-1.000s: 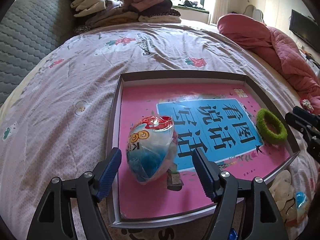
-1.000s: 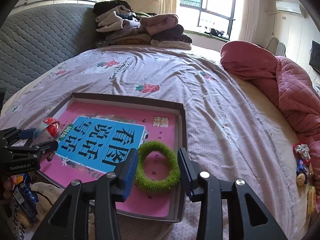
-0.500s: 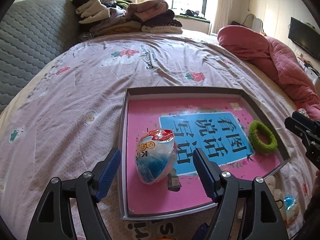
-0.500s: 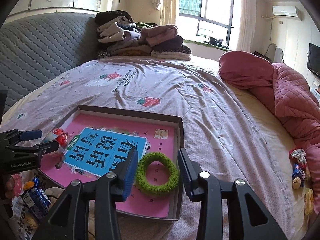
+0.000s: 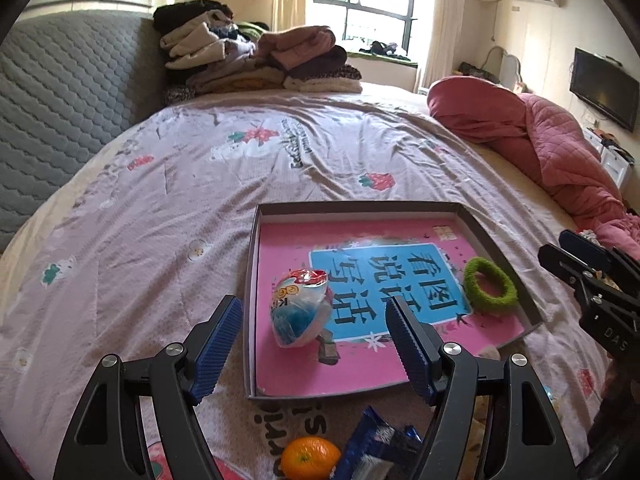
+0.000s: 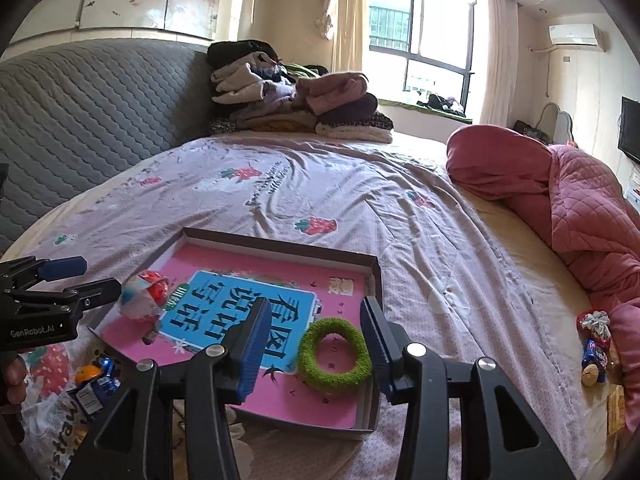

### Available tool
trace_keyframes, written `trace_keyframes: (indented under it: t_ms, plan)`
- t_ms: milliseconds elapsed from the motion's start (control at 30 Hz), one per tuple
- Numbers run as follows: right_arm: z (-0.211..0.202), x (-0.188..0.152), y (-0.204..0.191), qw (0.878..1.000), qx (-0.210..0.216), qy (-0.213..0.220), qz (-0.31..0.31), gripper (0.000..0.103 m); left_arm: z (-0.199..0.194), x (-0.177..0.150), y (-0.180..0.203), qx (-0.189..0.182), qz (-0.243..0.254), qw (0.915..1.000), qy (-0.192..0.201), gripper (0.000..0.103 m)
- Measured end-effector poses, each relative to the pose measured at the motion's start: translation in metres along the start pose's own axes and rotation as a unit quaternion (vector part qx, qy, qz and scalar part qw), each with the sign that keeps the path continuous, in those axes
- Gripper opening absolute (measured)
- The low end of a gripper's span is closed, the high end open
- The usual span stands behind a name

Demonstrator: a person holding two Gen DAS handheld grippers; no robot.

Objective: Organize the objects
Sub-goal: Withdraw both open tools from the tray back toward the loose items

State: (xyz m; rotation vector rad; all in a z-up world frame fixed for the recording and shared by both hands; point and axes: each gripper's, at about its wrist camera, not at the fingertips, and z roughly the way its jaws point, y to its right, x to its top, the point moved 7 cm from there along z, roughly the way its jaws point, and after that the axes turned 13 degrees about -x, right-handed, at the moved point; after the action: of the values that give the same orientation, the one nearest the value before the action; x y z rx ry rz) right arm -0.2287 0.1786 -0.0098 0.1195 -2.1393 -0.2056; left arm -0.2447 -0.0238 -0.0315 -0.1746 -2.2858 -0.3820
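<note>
While both tools hang released above the tray point(image 5: 253, 264), left tool point(image 5: 314, 334) spread over snack packet point(image 5: 298, 312), right tool point(image 6: 314, 346), jaws just widened, flanking green ring point(image 6: 335, 360), orange point(image 5: 310, 458) and blue wrapper point(image 5: 376, 444) half cut off below.

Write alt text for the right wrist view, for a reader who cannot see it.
The open right gripper, its jaws just widened, hangs over a green fuzzy ring lying free inside a shallow box with a pink printed floor, set on a bed. A wrapped snack lies at the box's left end, near the left gripper.
</note>
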Motion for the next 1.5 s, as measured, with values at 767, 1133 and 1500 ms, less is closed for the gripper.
trace_keyframes:
  t_ms: [767, 1133, 1500]
  plan:
    - [-0.051, -0.007, 0.004, 0.999, 0.017, 0.029, -0.003, 0.047, -0.036, -0.026, 0.03, -0.005, 0.032, 0.9995, 0.0, 0.076]
    - [-0.058, -0.025, 0.011, 1.0, 0.018, 0.017, -0.001, 0.047, -0.028, -0.041, 0.038, -0.004, 0.043, 0.9989, -0.018, 0.076]
    - [-0.066, -0.043, 0.013, 1.0, 0.019, 0.008, -0.005, 0.047, -0.025, -0.058, 0.034, -0.001, 0.055, 0.9981, -0.028, 0.076]
